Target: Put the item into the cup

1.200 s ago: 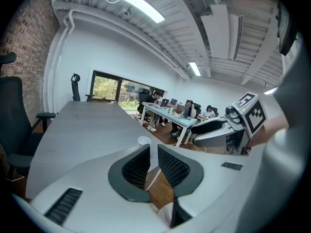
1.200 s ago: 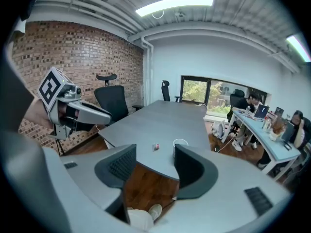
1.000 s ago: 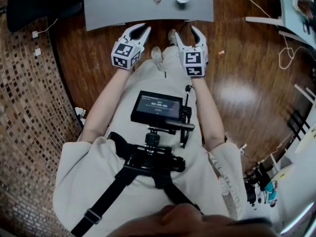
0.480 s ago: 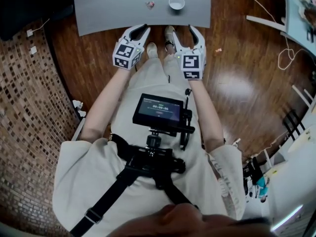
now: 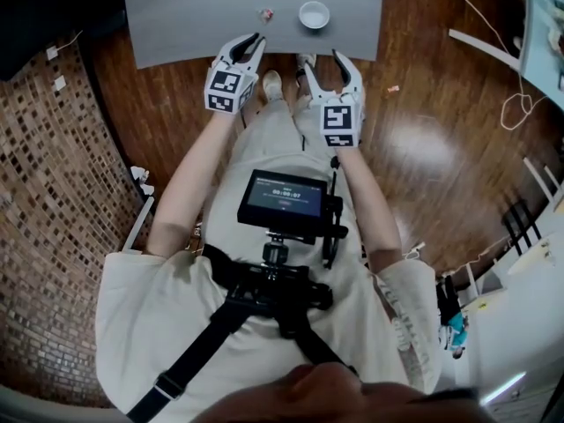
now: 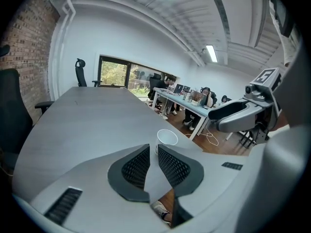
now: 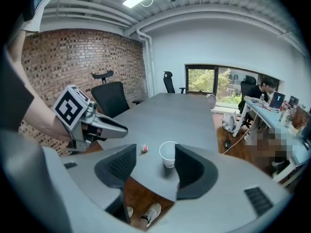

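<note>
We held both grippers short of the grey tabletop's (image 5: 194, 7) near edge: the left gripper (image 5: 249, 42) with its jaws almost together on nothing, the right gripper (image 5: 322, 60) spread wide and empty. The white cup (image 5: 314, 14) stood upright ahead of the right gripper. The small red-and-white item (image 5: 265, 13) lay outside the cup, just to its left, and we judged the left gripper nearer, the item ahead and slightly to its right.

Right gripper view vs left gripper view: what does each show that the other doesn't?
Right only: small item beside the white cup, the left hand-held gripper, own jaws wide apart. Left only: the right hand-held gripper, own jaws almost together, empty. Both: cup upright on the grey table.
</note>
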